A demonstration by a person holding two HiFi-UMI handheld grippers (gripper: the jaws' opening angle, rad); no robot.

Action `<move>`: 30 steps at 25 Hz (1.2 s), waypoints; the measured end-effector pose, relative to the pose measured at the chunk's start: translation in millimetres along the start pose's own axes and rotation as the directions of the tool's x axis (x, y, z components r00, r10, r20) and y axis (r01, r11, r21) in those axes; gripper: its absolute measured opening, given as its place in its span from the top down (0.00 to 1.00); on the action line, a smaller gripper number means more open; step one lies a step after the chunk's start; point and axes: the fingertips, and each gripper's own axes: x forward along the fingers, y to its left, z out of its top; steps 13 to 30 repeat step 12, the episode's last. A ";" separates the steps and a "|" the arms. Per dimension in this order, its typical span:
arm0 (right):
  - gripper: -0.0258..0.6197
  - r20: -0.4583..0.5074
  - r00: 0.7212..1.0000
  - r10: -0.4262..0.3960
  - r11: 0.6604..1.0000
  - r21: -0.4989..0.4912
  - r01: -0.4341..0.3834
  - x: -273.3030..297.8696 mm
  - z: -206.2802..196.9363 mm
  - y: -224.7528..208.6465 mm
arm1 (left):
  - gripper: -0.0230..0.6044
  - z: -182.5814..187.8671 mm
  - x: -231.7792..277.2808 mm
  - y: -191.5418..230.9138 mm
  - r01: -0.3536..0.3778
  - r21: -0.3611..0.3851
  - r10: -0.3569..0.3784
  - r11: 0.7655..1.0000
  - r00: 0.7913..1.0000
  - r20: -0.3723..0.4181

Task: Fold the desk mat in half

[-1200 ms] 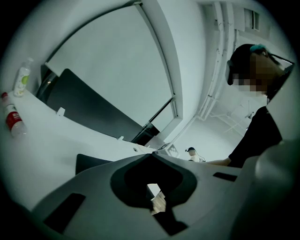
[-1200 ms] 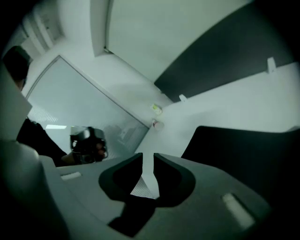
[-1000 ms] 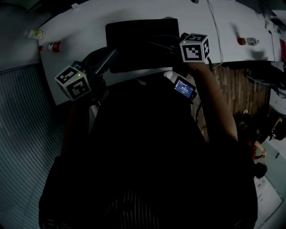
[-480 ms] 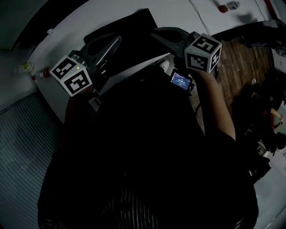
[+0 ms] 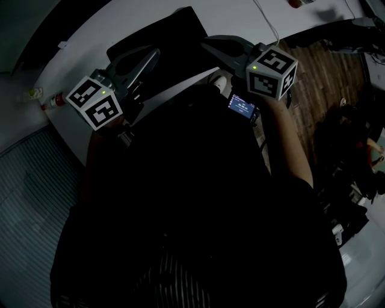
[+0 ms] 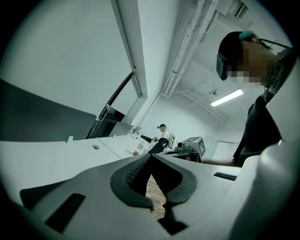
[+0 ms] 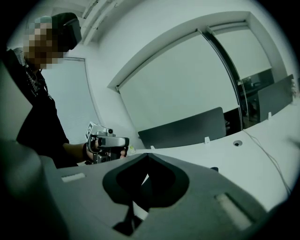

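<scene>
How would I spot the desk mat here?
Find the long white desk across the top of the head view. The desk mat is the large black sheet on it; the cable beside it is thin and white, the bottles at its left end small.

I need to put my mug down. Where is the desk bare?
Bare desk lies between the bottles at its left end and the desk mat, and again between the mat and the cable on the right. The near edge is crowded: the left gripper and right gripper hang over the mat there.
</scene>
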 end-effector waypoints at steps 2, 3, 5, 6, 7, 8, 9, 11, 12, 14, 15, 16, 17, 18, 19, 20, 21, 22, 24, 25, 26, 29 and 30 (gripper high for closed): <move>0.96 -0.003 1.000 -0.002 1.000 -0.001 0.002 -3.5 -0.8 -3.5 | 0.95 -1.9 2.8 0.5 -0.005 -0.003 0.005 1.000 1.000 -0.002; 0.96 -0.004 1.000 -0.002 1.000 -0.002 0.002 -5.2 -0.4 -4.7 | 0.95 -2.3 3.9 0.3 -0.008 -0.005 0.008 1.000 1.000 -0.002; 0.96 -0.005 1.000 -0.002 1.000 -0.005 0.002 -8.7 1.6 -5.1 | 0.95 -2.1 4.5 -1.5 -0.014 -0.010 0.014 1.000 1.000 -0.002; 0.96 -0.005 1.000 -0.001 1.000 -0.006 0.001 -10.1 2.8 -4.6 | 0.95 -2.0 4.0 -2.8 -0.018 -0.013 0.018 1.000 1.000 -0.002; 0.96 -0.004 1.000 -0.001 1.000 -0.006 0.001 -11.0 3.8 -3.8 | 0.95 -1.9 3.3 -3.9 -0.021 -0.016 0.021 1.000 1.000 -0.001; 0.96 -0.003 1.000 0.000 1.000 -0.007 0.000 -11.4 4.6 -2.9 | 0.95 -2.2 2.5 -4.8 -0.023 -0.017 0.023 1.000 1.000 -0.001; 0.96 -0.002 1.000 0.001 1.000 -0.009 -0.001 -11.5 5.0 -1.8 | 0.95 -2.8 1.8 -5.4 -0.024 -0.018 0.024 1.000 1.000 -0.001; 0.96 -0.003 1.000 0.004 1.000 -0.013 -0.004 -11.2 4.6 0.7 | 0.95 -4.8 0.4 -6.1 -0.026 -0.018 0.026 0.999 1.000 -0.001; 0.96 -0.004 1.000 0.005 1.000 -0.016 -0.006 -11.0 4.2 1.9 | 0.95 -6.0 -0.4 -6.3 -0.028 -0.018 0.028 0.999 1.000 -0.001; 0.96 -0.004 1.000 0.005 1.000 -0.016 -0.006 -11.0 4.2 1.9 | 0.95 -6.0 -0.4 -6.3 -0.028 -0.018 0.028 0.999 1.000 -0.001; 0.96 -0.004 1.000 0.005 1.000 -0.016 -0.006 -11.0 4.2 1.9 | 0.95 -6.0 -0.4 -6.3 -0.028 -0.018 0.028 0.999 1.000 -0.001; 0.96 -0.004 1.000 0.005 1.000 -0.016 -0.006 -11.0 4.2 1.9 | 0.95 -6.0 -0.4 -6.3 -0.028 -0.018 0.028 0.999 1.000 -0.001; 0.96 -0.004 1.000 0.005 1.000 -0.016 -0.006 -11.0 4.2 1.9 | 0.95 -6.0 -0.4 -6.3 -0.028 -0.018 0.028 0.999 1.000 -0.001; 0.96 -0.004 1.000 0.005 1.000 -0.016 -0.006 -11.0 4.2 1.9 | 0.95 -6.0 -0.4 -6.3 -0.028 -0.018 0.028 0.999 1.000 -0.001; 0.96 -0.004 1.000 0.005 1.000 -0.016 -0.006 -11.0 4.2 1.9 | 0.95 -6.0 -0.4 -6.3 -0.028 -0.018 0.028 0.999 1.000 -0.001; 0.96 -0.004 1.000 0.005 1.000 -0.016 -0.006 -11.0 4.2 1.9 | 0.95 -6.0 -0.4 -6.3 -0.028 -0.018 0.028 0.999 1.000 -0.001; 0.96 -0.004 1.000 0.005 1.000 -0.016 -0.006 -11.0 4.2 1.9 | 0.95 -6.0 -0.4 -6.3 -0.028 -0.018 0.028 0.999 1.000 -0.001; 0.96 -0.004 1.000 0.005 1.000 -0.016 -0.006 -11.0 4.2 1.9 | 0.95 -6.0 -0.4 -6.3 -0.028 -0.018 0.028 0.999 1.000 -0.001; 0.96 -0.004 1.000 0.005 1.000 -0.016 -0.006 -11.0 4.2 1.9 | 0.95 -6.0 -0.4 -6.3 -0.028 -0.018 0.028 0.999 1.000 -0.001; 0.96 -0.004 1.000 0.005 1.000 -0.016 -0.006 -11.0 4.2 1.9 | 0.95 -6.0 -0.4 -6.3 -0.028 -0.018 0.028 0.999 1.000 -0.001; 0.96 -0.004 1.000 0.005 1.000 -0.016 -0.006 -11.0 4.2 1.9 | 0.95 -6.0 -0.4 -6.3 -0.028 -0.018 0.028 0.999 1.000 -0.001; 0.96 -0.004 1.000 0.005 1.000 -0.016 -0.006 -11.0 4.2 1.9 | 0.95 -6.0 -0.4 -6.3 -0.028 -0.018 0.028 0.999 1.000 -0.001; 0.96 -0.004 1.000 0.005 1.000 -0.016 -0.006 -11.0 4.2 1.9 | 0.95 -6.0 -0.4 -6.3 -0.028 -0.018 0.028 0.999 1.000 -0.001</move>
